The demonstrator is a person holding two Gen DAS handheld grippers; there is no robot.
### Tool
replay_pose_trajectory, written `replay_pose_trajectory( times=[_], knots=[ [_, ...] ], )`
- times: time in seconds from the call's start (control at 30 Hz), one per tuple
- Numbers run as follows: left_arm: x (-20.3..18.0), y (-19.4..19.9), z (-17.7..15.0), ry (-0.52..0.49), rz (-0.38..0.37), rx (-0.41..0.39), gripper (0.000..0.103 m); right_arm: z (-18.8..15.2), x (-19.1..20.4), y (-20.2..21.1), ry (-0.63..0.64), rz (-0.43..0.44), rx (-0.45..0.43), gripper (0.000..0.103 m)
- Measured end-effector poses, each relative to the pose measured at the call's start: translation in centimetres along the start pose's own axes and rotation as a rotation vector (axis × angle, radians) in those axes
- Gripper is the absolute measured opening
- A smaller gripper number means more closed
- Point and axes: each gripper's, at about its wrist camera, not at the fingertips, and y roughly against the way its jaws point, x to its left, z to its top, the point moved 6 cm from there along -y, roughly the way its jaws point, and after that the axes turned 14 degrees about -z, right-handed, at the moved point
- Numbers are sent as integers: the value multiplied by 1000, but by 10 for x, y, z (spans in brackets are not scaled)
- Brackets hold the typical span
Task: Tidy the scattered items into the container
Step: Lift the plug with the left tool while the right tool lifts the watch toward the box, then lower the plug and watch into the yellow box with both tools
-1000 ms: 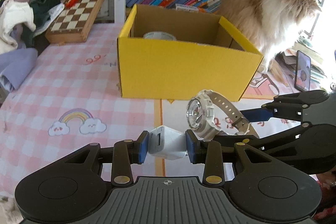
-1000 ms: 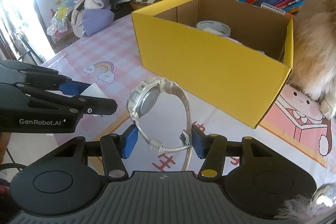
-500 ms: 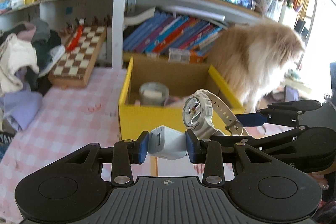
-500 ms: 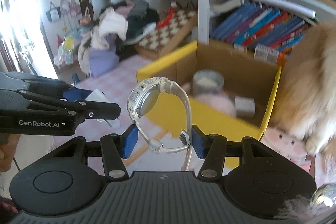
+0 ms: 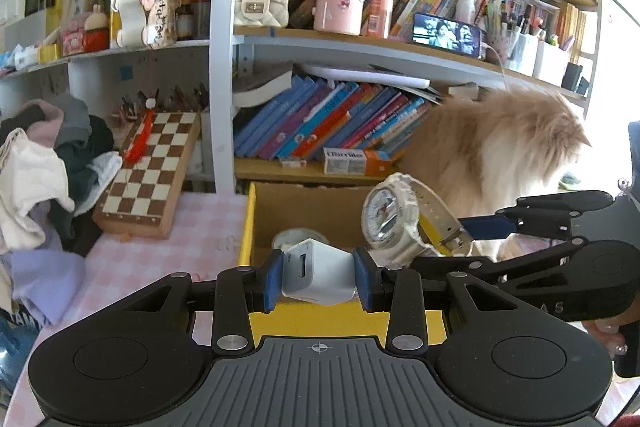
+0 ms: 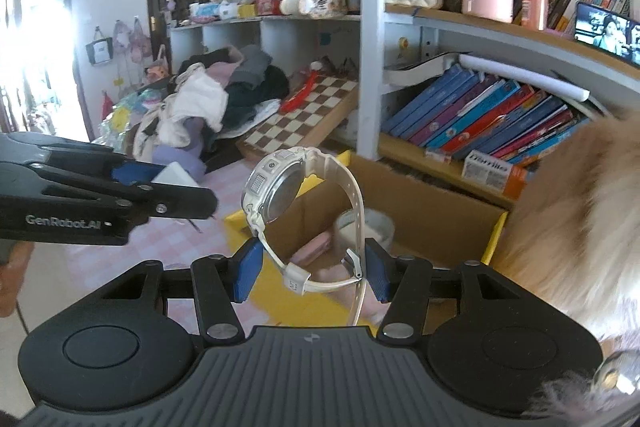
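Observation:
My left gripper is shut on a white charger block, held above the near wall of the yellow cardboard box. My right gripper is shut on the strap of a white wristwatch, held over the box. The watch also shows in the left wrist view, just right of the charger. Inside the box lie a roll of tape and a pink item. The left gripper's arm shows at the left of the right wrist view, with the charger at its tip.
A fluffy orange cat stands against the box's right side. A chessboard and a clothes pile lie at the left on the pink checked cloth. Bookshelves rise right behind the box.
Both grippers rose and moved forward from in front of the box to above its opening, still holding the charger and the watch. The view tilted up to the shelves.

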Motion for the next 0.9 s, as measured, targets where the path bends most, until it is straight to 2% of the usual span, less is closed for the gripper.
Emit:
replay_pose_trajectory(
  times=[0.13, 0.37, 0.9],
  knots=[
    [5, -12, 7, -5, 7, 3, 35, 7, -15, -16, -28, -26, 7, 52],
    [17, -41, 16, -6, 12, 32, 35, 9, -36, -56, -60, -47, 73, 52],
    [44, -128, 12, -19, 39, 186, 35, -2, -59, -153, -45, -58, 265, 52]
  ],
)
